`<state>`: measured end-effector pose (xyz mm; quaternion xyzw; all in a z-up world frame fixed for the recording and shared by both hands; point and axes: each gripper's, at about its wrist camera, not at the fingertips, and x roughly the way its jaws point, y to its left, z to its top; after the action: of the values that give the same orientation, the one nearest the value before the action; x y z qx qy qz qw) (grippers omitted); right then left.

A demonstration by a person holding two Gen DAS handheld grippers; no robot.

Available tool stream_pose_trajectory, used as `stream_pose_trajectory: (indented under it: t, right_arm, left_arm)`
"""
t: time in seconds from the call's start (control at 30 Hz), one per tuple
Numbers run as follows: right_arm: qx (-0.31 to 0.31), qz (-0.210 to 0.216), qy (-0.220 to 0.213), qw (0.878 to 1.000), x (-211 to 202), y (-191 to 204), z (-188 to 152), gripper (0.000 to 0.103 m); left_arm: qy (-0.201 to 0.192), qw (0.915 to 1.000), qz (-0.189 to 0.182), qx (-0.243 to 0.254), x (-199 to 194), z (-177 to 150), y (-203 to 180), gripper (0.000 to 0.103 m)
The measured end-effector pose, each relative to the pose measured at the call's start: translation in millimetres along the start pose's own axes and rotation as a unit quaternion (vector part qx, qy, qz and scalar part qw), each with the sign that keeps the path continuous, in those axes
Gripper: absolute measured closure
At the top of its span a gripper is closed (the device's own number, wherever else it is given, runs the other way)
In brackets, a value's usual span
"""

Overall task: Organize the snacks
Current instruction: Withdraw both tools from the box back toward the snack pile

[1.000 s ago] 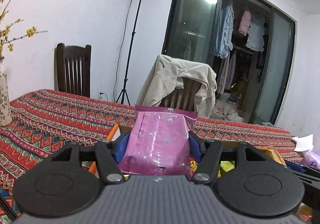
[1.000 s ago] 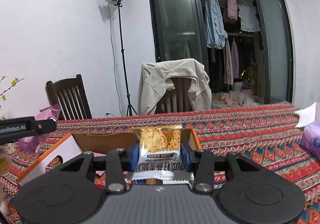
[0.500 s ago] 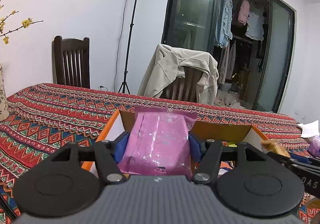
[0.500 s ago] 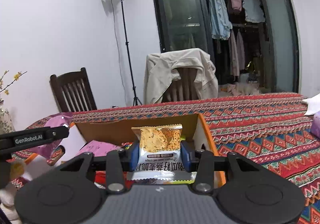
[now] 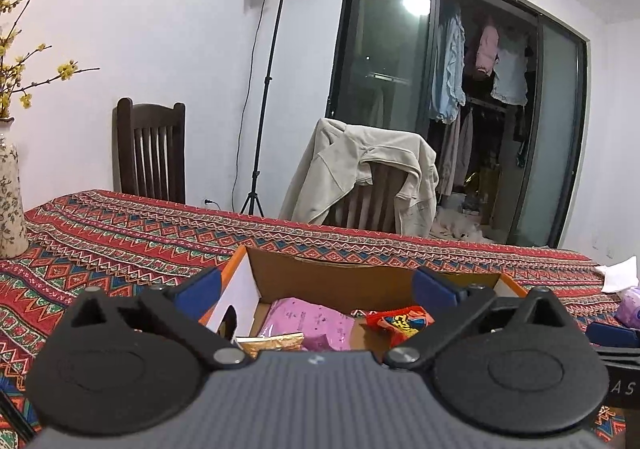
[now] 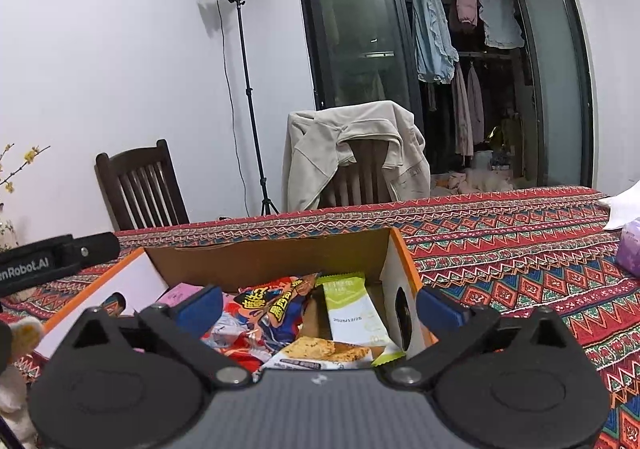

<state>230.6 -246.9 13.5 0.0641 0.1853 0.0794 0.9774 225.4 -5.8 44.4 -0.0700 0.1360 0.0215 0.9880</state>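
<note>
An orange-rimmed cardboard box point(image 5: 360, 281) stands on the patterned tablecloth, just beyond both grippers. My left gripper point(image 5: 316, 289) hangs above the box's left half, its jaws opening wide with nothing between the pads. Below it lie a pink packet point(image 5: 308, 323), a red packet point(image 5: 400, 323) and a golden one point(image 5: 272, 343). My right gripper point(image 6: 320, 309) hangs over the right half of the box point(image 6: 272, 261), jaws also opening and holding nothing. Under it lie an oat-bar packet point(image 6: 320, 353), a green-white bar point(image 6: 348, 309) and a red-blue packet point(image 6: 276, 309).
A flowered vase point(image 5: 10, 201) stands at the table's left end. White paper point(image 5: 618, 275) and a purple pack point(image 6: 632, 249) lie at the right end. Behind the table are two wooden chairs, one draped with a beige jacket point(image 6: 352, 145), and a light stand point(image 6: 248, 89).
Both grippers have opened. The pink packet left the left jaws and the oat-bar packet left the right jaws; both now lie in the box.
</note>
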Motion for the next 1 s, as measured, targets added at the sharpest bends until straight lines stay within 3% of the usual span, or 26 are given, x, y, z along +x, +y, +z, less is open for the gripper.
stream_pose_trajectory:
  t: [0.4, 0.7, 1.0]
  right_arm:
    - [0.002, -0.009, -0.007, 1.0, -14.2, 0.1, 8.0, 0.0]
    - [-0.023, 0.013, -0.019, 0.999, -58.2, 19.6, 20.2, 0.0]
    - [-0.04, 0.037, -0.015, 0.998, -107.9, 38.0, 0.5, 0.0]
  left_arm:
    - [0.006, 0.9999, 0.001, -0.016, -15.3, 19.4, 3.8, 0.0]
    - [0.008, 1.0, -0.002, -0.004, -53.2, 39.2, 11.0, 0.0]
    - [0.036, 0.9993, -0.004, 0.008, -92.4, 18.3, 32.9, 0.0]
